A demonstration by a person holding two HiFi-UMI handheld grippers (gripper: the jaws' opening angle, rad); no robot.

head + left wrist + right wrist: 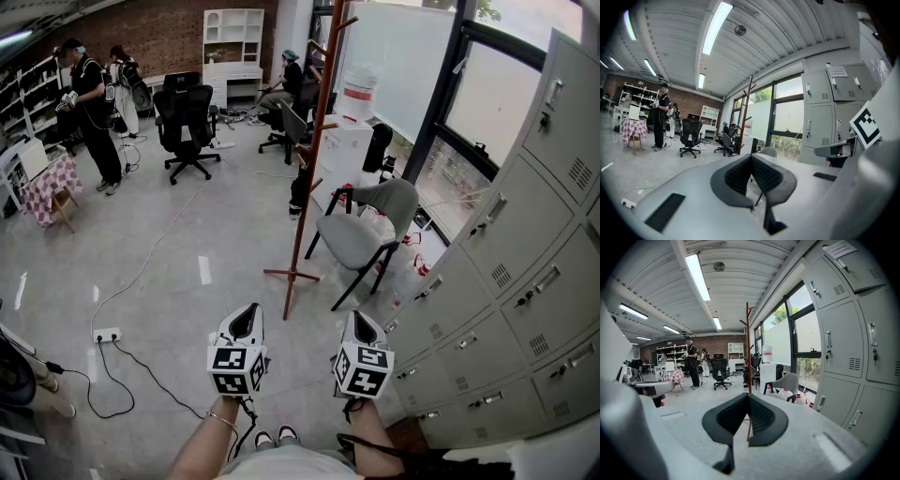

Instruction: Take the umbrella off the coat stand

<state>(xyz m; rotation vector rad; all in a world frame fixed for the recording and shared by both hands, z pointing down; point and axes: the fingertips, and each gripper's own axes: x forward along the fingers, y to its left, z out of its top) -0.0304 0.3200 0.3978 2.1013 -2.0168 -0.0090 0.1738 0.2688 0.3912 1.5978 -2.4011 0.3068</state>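
A tall red-brown wooden coat stand [309, 159] rises from a cross base on the grey floor, a few steps ahead of me. It also shows as a thin pole [749, 108] in the left gripper view and as a pole [748, 348] in the right gripper view. A small dark thing [299, 192] sits by the pole at mid height; I cannot tell whether it is the umbrella. My left gripper [247, 319] [751, 158] and my right gripper [361, 323] [747, 397] are held side by side near my body, pointing toward the stand. Both are shut, with nothing between the pads.
A grey chair [370, 225] stands just right of the stand's base. Grey lockers [525, 281] line the right side. A power strip with a black cable [106, 334] lies on the floor at the left. Black office chairs [187, 117] and people [94, 103] are farther back.
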